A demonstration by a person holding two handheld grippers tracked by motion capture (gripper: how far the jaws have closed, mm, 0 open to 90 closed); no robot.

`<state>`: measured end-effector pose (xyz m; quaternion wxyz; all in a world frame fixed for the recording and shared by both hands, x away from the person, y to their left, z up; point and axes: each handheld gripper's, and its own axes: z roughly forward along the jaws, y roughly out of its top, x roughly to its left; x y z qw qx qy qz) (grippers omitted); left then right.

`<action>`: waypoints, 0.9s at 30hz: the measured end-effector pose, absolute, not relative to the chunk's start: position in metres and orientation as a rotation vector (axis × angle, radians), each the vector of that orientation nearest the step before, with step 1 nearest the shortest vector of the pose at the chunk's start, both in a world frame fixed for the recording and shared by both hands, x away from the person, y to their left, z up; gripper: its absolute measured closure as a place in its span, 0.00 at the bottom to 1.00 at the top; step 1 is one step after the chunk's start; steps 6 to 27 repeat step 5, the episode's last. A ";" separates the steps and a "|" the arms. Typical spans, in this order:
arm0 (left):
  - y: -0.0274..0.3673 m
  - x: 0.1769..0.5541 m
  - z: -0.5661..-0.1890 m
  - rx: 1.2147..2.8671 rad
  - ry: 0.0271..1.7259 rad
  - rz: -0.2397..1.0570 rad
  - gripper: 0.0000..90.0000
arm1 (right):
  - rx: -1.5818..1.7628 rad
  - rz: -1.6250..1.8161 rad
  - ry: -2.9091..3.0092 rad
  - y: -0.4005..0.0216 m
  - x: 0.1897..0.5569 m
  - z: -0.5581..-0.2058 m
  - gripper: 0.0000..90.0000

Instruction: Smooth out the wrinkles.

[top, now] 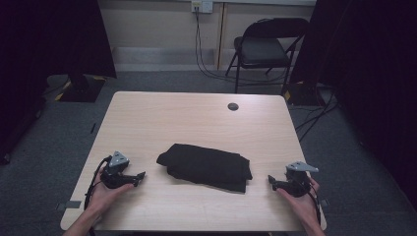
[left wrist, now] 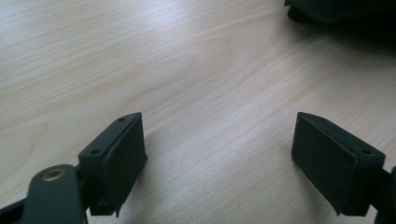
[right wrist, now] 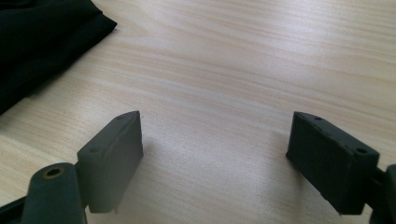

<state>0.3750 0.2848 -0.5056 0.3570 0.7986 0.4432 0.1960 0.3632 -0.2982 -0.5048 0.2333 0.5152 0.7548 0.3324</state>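
Note:
A folded black cloth (top: 206, 166) lies on the light wooden table (top: 196, 123), near the front middle. My left gripper (top: 140, 177) rests low at the front left, a hand's width from the cloth's left end, pointing toward it. Its jaws stand wide open with bare wood between them (left wrist: 219, 144), and the cloth's (left wrist: 345, 14) edge shows at the top right. My right gripper (top: 270, 181) sits at the front right, just off the cloth's right end. It is open too (right wrist: 215, 144), nothing between its jaws, the cloth (right wrist: 42, 32) at the top left.
A round cable hole (top: 233, 106) is near the table's far edge. Behind the table stands a black folding chair (top: 265, 49), with cables (top: 206, 64) running down from a wall socket. Dark curtains hang at both sides.

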 end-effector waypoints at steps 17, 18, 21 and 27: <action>0.284 0.375 -0.506 2.059 1.159 0.510 0.18 | 1.415 0.913 2.073 -0.298 0.363 -0.505 0.19; 0.284 0.375 -0.506 2.059 1.159 0.510 0.18 | 1.415 0.913 2.073 -0.298 0.363 -0.505 0.19; 0.284 0.375 -0.506 2.059 1.159 0.510 0.18 | 1.415 0.913 2.073 -0.298 0.363 -0.505 0.19; 0.284 0.375 -0.506 2.059 1.159 0.510 0.18 | 1.415 0.913 2.073 -0.298 0.363 -0.505 0.19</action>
